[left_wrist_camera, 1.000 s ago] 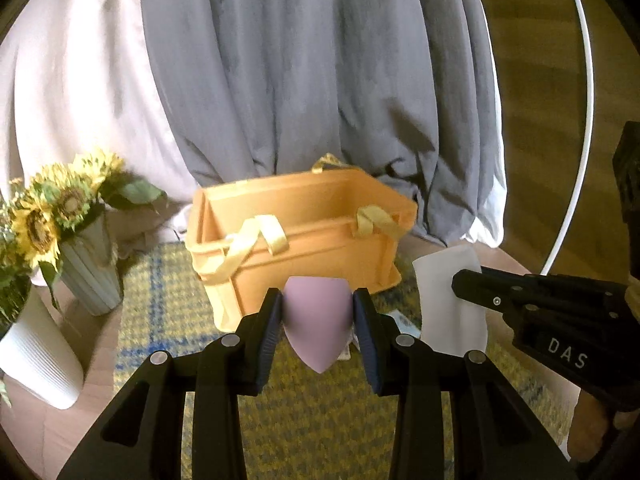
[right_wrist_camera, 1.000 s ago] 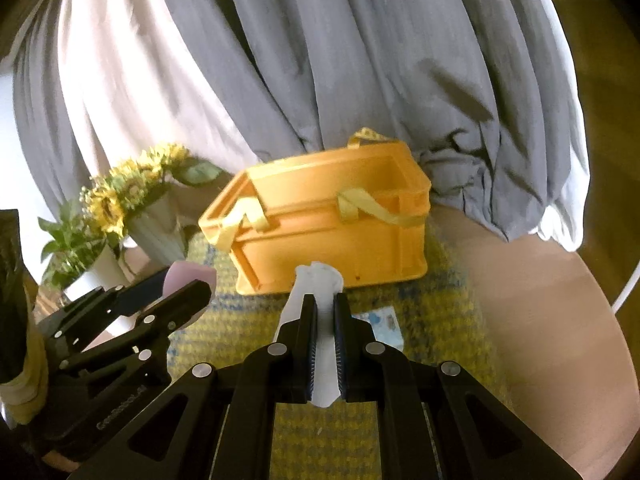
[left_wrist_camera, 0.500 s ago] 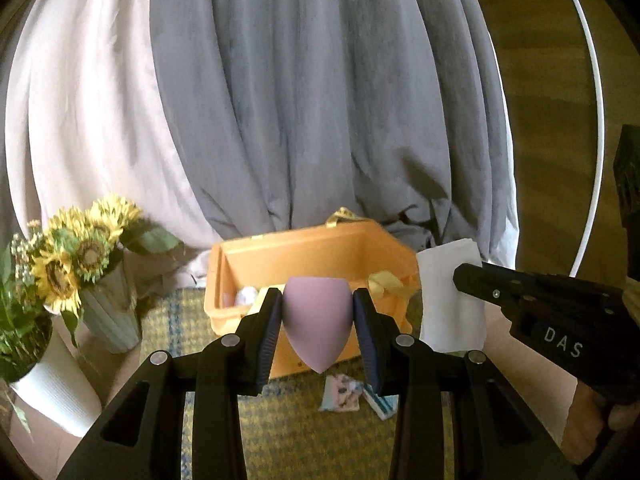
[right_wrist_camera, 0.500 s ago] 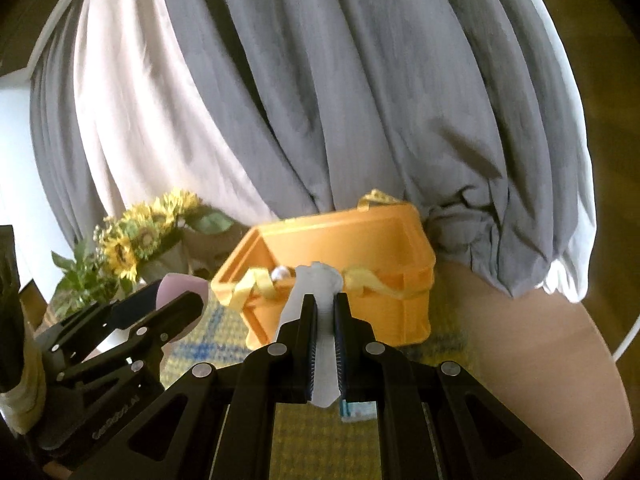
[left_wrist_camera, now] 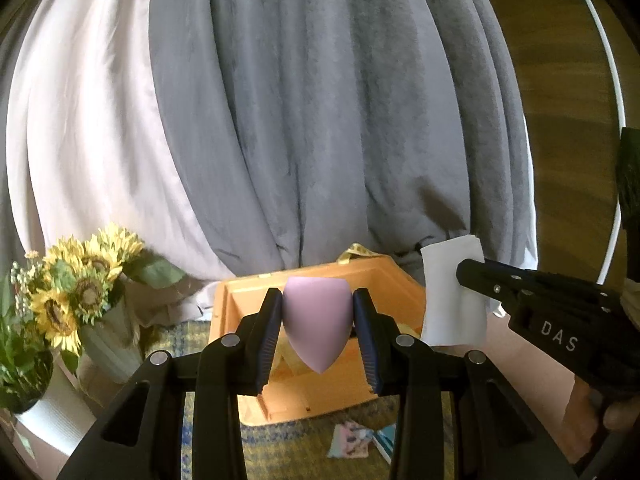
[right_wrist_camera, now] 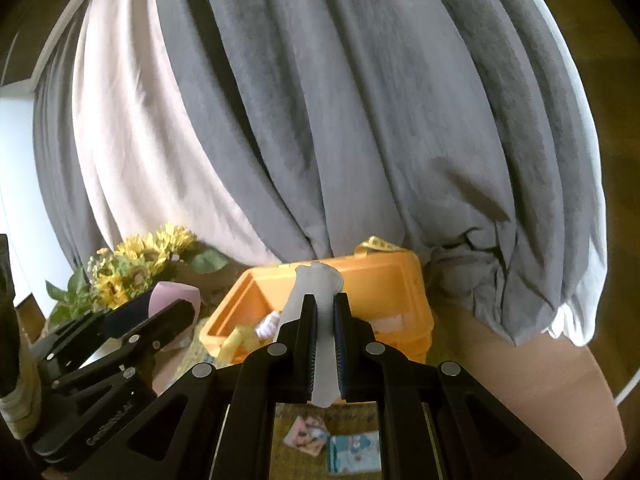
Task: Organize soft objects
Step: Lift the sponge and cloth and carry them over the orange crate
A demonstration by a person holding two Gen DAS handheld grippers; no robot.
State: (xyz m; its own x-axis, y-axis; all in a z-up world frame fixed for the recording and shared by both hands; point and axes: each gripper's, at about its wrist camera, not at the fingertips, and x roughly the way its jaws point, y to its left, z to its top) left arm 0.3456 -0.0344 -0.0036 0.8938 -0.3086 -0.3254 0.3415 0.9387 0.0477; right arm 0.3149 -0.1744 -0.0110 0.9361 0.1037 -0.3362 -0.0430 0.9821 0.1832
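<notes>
Left gripper [left_wrist_camera: 318, 330] clamps a lilac teardrop sponge [left_wrist_camera: 317, 322], tip pointing down; right gripper [right_wrist_camera: 324, 344] pinches an upright white pad [right_wrist_camera: 320, 320] above the orange crate [right_wrist_camera: 384, 280].

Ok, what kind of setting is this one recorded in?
Probably a staged home corner: grey and white curtains behind, a sunflower bouquet in a vase, and an orange storage bin on a woven mat over a wooden floor.

Soft daylight, fisheye-warped edges (perhaps motion-blurred)
</notes>
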